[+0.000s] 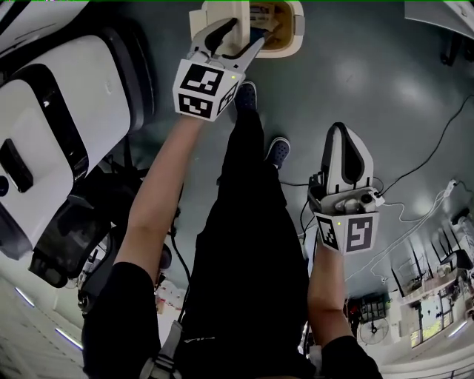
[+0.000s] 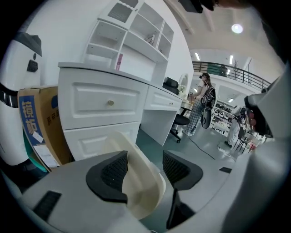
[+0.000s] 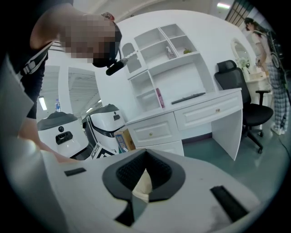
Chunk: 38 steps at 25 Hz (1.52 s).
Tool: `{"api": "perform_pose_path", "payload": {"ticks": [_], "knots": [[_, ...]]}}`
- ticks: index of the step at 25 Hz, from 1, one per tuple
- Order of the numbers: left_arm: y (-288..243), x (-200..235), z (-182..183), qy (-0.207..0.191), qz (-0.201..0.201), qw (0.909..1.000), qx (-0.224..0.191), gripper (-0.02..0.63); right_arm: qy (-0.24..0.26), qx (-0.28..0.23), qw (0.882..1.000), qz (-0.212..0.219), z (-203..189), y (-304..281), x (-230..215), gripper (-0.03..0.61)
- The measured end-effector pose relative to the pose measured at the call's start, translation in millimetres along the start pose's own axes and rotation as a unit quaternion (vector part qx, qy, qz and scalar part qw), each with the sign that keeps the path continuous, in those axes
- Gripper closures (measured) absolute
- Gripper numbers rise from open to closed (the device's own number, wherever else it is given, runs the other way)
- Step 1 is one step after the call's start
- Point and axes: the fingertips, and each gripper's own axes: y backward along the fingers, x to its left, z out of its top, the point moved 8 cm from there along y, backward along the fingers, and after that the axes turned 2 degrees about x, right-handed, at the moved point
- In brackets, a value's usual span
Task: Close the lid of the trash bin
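At the top of the head view stands the cream trash bin (image 1: 290, 33), open, with its lid (image 1: 215, 15) raised on its left side. My left gripper (image 1: 248, 29) reaches over that lid. In the left gripper view the cream lid (image 2: 138, 182) stands on edge between the open jaws (image 2: 145, 166). It lies close against the left pad (image 2: 113, 170), with a gap to the right pad. My right gripper (image 1: 342, 137) hangs lower right over the floor, well short of the bin. In the right gripper view its pads meet (image 3: 145, 159), with nothing between them.
Large white machines (image 1: 59, 126) crowd the left. My legs and shoes (image 1: 244, 100) stand just before the bin. Cables (image 1: 415, 207) run over the grey floor at the right. Behind the bin are a white desk with drawers (image 2: 104, 104), a cardboard box (image 2: 38, 127) and an office chair (image 3: 245, 91).
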Motion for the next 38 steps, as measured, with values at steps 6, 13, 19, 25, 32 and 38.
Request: {"api": "perform_pose_path", "payload": {"ticks": [6, 13, 19, 25, 32, 38], "knots": [[-26, -14, -3, -0.024, -0.02, 0.9993, 0.022, 0.365, -0.004, 0.002, 1.0, 0.0, -5, 1, -6, 0.572], [-59, -31, -13, -0.049, -0.041, 0.9967, 0.049, 0.365, -0.015, 0.003, 0.999, -0.029, -9, 9, -35, 0.572], [-84, -41, -23, -0.07, -0.057, 0.9929, 0.077, 0.365, 0.002, 0.005, 0.999, -0.033, -6, 10, -42, 0.572], [-110, -46, -37, -0.077, -0.074, 0.9893, 0.099, 0.365, 0.004, -0.005, 0.999, -0.035, -3, 3, -42, 0.573], [-134, -51, -51, -0.088, -0.084, 0.9854, 0.119, 0.365, 0.006, 0.0, 0.999, -0.034, -12, 3, -42, 0.572], [-149, -52, -62, -0.09, -0.086, 0.9836, 0.13, 0.365, 0.027, 0.019, 0.999, -0.041, -21, 8, -47, 0.572]]}}
